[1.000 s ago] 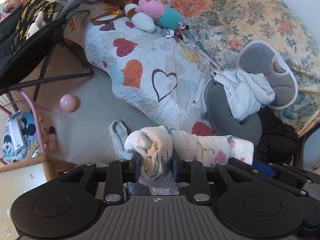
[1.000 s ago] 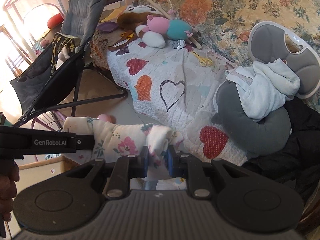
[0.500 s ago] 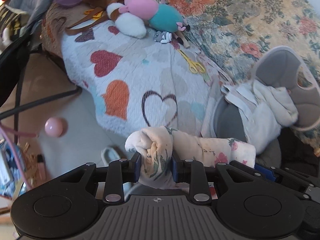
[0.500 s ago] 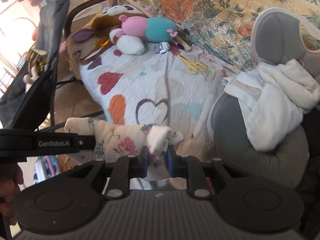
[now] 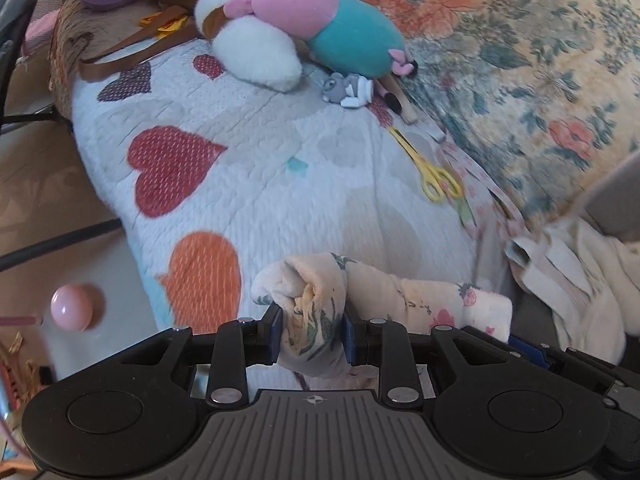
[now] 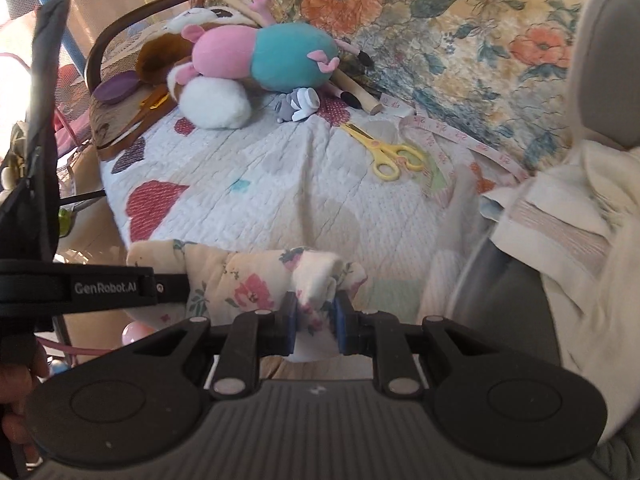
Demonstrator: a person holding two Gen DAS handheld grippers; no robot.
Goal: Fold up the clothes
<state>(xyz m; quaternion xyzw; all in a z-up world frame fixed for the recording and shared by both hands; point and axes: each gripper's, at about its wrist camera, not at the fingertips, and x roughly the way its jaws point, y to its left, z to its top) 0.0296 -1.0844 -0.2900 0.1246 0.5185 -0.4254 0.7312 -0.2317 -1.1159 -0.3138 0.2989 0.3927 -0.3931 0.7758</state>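
— What have the two grippers got?

— The floral garment, bunched between them low in the frame, above the heart-print quilt. The left gripper is clamped on one rolled end, the right gripper on the other.

— Anything lying in the way?

— Yellow scissors right of centre beside a pink measuring tape. Upper middle, a pink-and-teal plush pig and a small grey toy mouse. White clothes are heaped at the right edge; a pink ball sits lower left.
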